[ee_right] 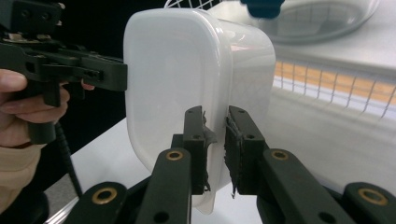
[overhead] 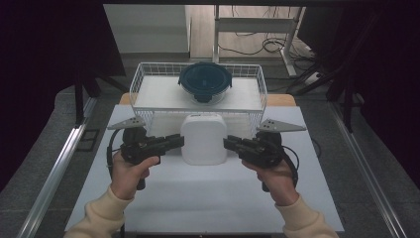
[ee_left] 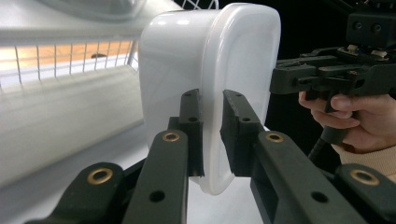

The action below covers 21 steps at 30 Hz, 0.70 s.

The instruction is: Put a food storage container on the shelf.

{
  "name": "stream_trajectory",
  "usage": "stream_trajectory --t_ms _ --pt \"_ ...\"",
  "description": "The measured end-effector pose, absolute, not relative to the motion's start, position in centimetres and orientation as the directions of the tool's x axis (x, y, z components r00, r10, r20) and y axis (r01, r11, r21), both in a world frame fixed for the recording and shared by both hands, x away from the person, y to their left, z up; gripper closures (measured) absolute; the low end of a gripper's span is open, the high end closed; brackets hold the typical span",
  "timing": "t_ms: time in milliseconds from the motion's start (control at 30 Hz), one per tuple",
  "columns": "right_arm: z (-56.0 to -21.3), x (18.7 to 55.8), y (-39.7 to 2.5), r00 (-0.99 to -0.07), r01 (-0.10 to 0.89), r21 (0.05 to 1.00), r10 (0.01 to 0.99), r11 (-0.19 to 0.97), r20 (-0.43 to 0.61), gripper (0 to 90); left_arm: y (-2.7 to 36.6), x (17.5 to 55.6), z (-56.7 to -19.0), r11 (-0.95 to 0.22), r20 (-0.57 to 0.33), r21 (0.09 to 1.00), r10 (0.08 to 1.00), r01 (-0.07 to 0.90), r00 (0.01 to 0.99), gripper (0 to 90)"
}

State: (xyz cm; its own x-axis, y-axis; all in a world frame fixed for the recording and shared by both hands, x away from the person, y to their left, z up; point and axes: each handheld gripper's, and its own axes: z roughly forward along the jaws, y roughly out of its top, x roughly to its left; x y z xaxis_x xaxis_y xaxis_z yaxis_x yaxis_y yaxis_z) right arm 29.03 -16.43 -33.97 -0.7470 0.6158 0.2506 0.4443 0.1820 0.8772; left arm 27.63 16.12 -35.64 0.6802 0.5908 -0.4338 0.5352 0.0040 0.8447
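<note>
A white plastic container (overhead: 204, 139) with rounded corners and a white lid sits between my two grippers, just in front of the wire basket. My left gripper (overhead: 180, 142) is shut on its left rim. In the left gripper view the jaws (ee_left: 212, 135) pinch the lid's protruding edge of the container (ee_left: 187, 60). My right gripper (overhead: 227, 144) is shut on the opposite rim, and the right gripper view shows its jaws (ee_right: 215, 149) clamped on the thin edge of the container (ee_right: 173, 79). Whether the container rests on the table or hangs just above it, I cannot tell.
A white wire basket (overhead: 143, 79) stands at the back of the white table (overhead: 198, 198). Inside it is a round glass bowl with a dark teal lid (overhead: 205, 82). Dark curtains flank both sides. A desk frame and cables lie on the floor beyond.
</note>
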Motion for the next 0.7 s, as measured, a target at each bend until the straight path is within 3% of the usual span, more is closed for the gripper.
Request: stream_trajectory --t_ms 700 --pt "-27.5 32.5 -15.4 -0.765 0.369 0.910 0.617 0.188 0.183 78.4 17.0 31.3 -28.9 -0.001 -0.383 0.879 0.597 0.478 0.705 79.1"
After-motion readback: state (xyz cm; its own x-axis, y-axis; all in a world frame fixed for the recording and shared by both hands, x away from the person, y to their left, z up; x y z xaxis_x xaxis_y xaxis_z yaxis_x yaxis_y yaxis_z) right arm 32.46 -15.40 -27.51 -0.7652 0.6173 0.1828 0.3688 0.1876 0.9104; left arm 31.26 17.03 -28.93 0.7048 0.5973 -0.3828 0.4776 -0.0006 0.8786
